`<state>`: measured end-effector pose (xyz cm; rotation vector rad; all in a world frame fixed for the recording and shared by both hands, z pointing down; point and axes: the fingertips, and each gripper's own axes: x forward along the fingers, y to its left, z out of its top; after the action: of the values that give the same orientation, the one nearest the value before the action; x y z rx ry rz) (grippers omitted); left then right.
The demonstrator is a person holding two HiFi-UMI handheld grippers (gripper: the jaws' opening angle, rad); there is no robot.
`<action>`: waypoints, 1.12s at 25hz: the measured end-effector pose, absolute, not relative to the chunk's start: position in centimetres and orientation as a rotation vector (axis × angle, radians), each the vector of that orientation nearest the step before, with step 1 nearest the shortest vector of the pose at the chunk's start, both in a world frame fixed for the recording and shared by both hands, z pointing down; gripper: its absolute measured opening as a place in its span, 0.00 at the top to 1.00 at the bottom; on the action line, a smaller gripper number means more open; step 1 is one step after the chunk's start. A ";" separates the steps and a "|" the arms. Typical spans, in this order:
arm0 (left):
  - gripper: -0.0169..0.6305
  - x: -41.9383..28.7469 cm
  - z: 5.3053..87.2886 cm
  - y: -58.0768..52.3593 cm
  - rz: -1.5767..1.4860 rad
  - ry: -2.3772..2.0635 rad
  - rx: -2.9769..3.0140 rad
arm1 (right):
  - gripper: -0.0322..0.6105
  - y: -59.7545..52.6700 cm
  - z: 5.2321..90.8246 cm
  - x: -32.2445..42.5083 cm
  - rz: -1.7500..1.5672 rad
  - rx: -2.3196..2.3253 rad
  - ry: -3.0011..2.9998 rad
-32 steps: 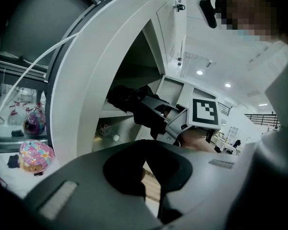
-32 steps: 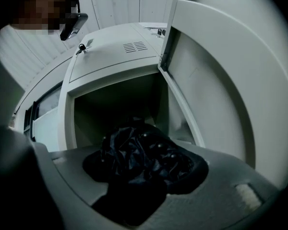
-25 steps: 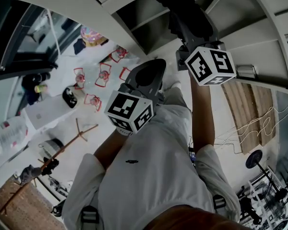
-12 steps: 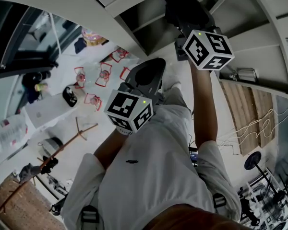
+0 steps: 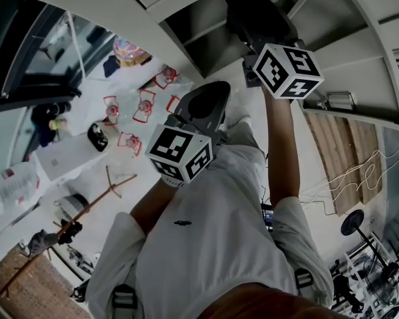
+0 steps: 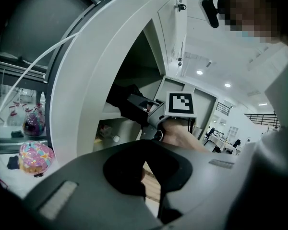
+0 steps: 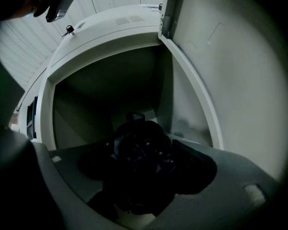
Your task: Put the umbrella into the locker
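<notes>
**Head view.** A white sheet-metal locker (image 5: 153, 10) stands with one compartment open. The right gripper (image 5: 253, 15), a dark two-jaw tool with a black-and-white marker cube, reaches level into that compartment. Its tips merge with a dark mass there, and nothing more can be told apart. The left gripper (image 5: 206, 102), grey with the same kind of cube, hangs back at chest height, well apart from the locker. Beside it is a table with small red-and-white items (image 5: 136, 111).

**Left gripper view.** The grey jaws stand together, leaving only a thin slit through which wooden floor shows. Nothing is between them. Beyond them the right gripper enters the compartment past the locker's white frame.

**Right gripper view.**
- Item: a black folded fabric umbrella (image 7: 139, 147), a crumpled compact bundle with a small round cap at its far end.
- Place: it is inside the open compartment, apparently lying on its floor, with the locker's white door (image 7: 230, 80) swung wide to the right.
- Jaws: they have just been opening and stand wide, one on each side of the bundle. The pads look clear of the cloth, so it is released, not gripped.

**Handling, as judged.**
- Weight and feel: light, with a soft, slippery cloth skin over a stiff shaft. The loose folds would give way and slide under the pads.
- Where to hold: across the middle of the bundle, squeezing through to the shaft, never by a fold or the end cap.
- Fragility: not fragile.
</notes>
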<state>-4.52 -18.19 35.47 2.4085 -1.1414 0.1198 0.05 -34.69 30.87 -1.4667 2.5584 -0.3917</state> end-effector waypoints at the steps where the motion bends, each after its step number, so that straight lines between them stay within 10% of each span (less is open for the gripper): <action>1: 0.96 -4.5 35.4 -18.2 0.118 -1.141 2.411 | 0.41 -34.5 30.8 0.2 -0.387 -1.474 2.557; 28: 0.96 -3.7 35.4 -18.5 0.109 -1.098 2.420 | 0.53 -31.8 30.2 1.3 -0.287 -1.581 2.642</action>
<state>-3.73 -18.52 35.37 2.4202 -1.0985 0.1094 1.34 -31.77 30.23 -1.5809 2.6419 -0.2871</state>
